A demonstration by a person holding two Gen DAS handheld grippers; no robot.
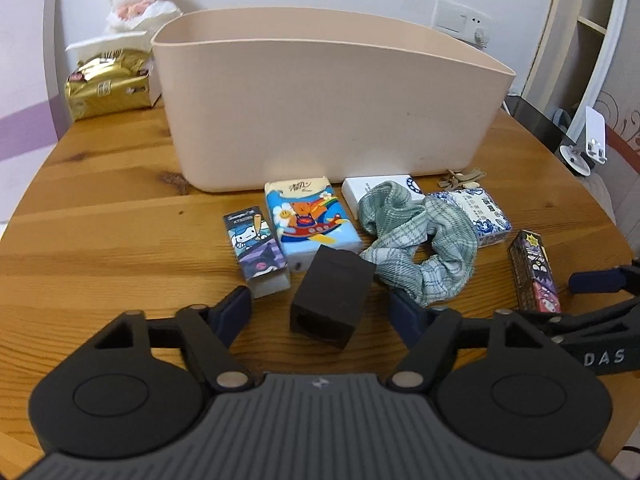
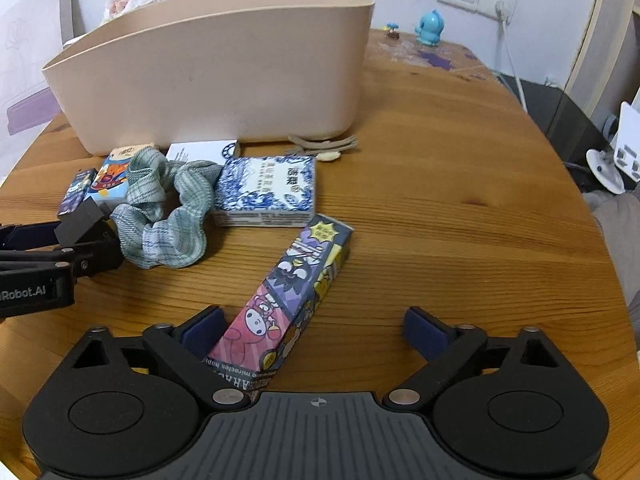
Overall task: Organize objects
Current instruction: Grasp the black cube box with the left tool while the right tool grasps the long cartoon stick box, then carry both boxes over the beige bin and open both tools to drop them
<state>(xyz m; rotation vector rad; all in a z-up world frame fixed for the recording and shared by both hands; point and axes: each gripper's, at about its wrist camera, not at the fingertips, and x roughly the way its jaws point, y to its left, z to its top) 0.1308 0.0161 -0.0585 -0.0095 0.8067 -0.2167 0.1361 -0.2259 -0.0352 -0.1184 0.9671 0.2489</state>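
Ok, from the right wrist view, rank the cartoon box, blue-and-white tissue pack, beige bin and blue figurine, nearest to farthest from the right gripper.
1. Cartoon box, between the open jaws of the right gripper.
2. Blue-and-white tissue pack, ahead, slightly left.
3. Beige bin, behind it.
4. Blue figurine, far table edge.

You see a tall beige bin standing upright on the wood, and before it a loose row — a cartoon eraser box, a bear tissue pack, a black block, a green scrunchie, a blue-white pack and a purple cartoon carton lying flat.
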